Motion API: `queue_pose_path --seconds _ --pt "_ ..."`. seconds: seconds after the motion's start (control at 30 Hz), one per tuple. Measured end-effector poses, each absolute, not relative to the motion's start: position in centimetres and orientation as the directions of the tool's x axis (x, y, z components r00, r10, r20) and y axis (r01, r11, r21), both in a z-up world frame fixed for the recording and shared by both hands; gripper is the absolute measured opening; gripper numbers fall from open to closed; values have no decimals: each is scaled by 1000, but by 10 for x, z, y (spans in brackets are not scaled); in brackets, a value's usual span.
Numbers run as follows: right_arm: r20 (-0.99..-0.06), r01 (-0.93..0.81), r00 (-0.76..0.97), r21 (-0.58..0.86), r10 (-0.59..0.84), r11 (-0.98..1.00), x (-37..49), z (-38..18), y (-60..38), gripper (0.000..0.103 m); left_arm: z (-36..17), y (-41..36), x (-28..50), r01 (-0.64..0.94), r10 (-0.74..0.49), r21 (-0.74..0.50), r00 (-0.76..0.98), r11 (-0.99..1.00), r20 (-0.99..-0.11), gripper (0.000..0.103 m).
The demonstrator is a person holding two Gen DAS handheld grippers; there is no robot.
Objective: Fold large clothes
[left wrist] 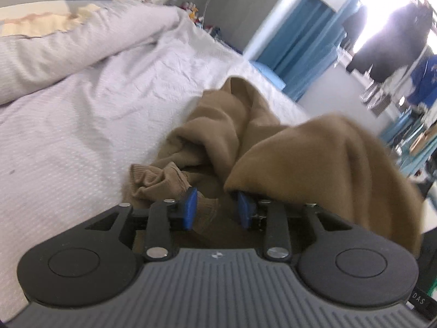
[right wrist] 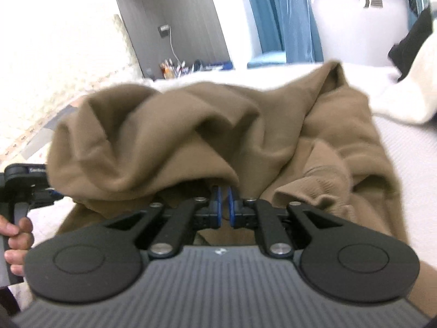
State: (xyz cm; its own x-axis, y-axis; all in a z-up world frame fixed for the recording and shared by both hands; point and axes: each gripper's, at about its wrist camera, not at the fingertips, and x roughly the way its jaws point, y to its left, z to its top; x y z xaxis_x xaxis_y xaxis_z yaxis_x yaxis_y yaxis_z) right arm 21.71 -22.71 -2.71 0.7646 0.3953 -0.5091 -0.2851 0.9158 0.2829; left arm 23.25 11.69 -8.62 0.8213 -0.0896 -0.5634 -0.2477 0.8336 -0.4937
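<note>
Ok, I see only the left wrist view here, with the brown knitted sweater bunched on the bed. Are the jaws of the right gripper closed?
Observer: Yes. The right gripper has its jaws shut under a fold of the brown knitted sweater. I cannot tell whether they pinch cloth.
Operator: Is another garment near it?
Observer: Yes. A cream-white soft garment lies on the white bed cover, beyond the sweater on the right.
Operator: What is at the left edge there?
Observer: A hand holds the handle of the left gripper.
</note>
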Motion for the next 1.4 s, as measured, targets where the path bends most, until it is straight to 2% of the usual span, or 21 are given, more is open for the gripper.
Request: queue_pose_path --seconds 0.13,0.17,0.37,0.43,0.47,0.5,0.6,0.83,0.93,1.07,1.13,1.17,1.3,1.4 --pt "-449 -299 774 360 446 884 198 -10 -238 10 -71 110 199 -236 -62 -481 849 844 -525 39" --pt "-437 -301 776 379 456 875 194 -7 -239 10 -68 109 192 -228 -60 -483 858 845 -511 42" --pt "-380 -334 746 497 547 801 197 -2 -242 11 -53 100 165 -116 -123 -527 910 842 -396 48" --pt "-370 -336 726 544 579 769 203 -5 -241 29 -52 98 169 -84 -151 -540 914 837 -377 51" --pt "-360 -342 720 560 593 755 205 -6 -241 49 -53 97 172 -77 -159 -543 914 836 -374 52" --pt "-351 -347 717 570 603 745 206 -7 -240 57 -54 96 173 -70 -168 -547 913 834 -372 53" --pt "-339 -362 692 601 638 712 214 -10 -235 57 -63 94 184 -64 -191 -556 901 829 -389 54" --pt "-355 -276 719 644 598 714 253 -29 -226 57 -78 91 210 -64 -189 -522 889 850 -416 54" --pt "-383 -265 717 624 583 735 271 -38 -218 56 -87 89 222 -58 -214 -520 869 852 -446 46" --pt "-377 -277 705 634 601 722 278 -45 -212 55 -94 85 237 -66 -217 -519 859 852 -464 30" --pt "-368 -300 696 631 616 716 277 -45 -210 47 -96 83 242 -73 -206 -512 860 856 -467 25" --pt "-362 -313 690 631 626 710 277 -43 -208 38 -97 83 243 -77 -202 -510 860 857 -469 23" --pt "-347 -353 686 610 640 709 269 -34 -207 27 -96 83 240 -83 -200 -520 863 850 -465 18" --pt "-334 -360 689 613 643 703 260 -28 -212 23 -92 87 228 -73 -227 -554 861 830 -455 16"
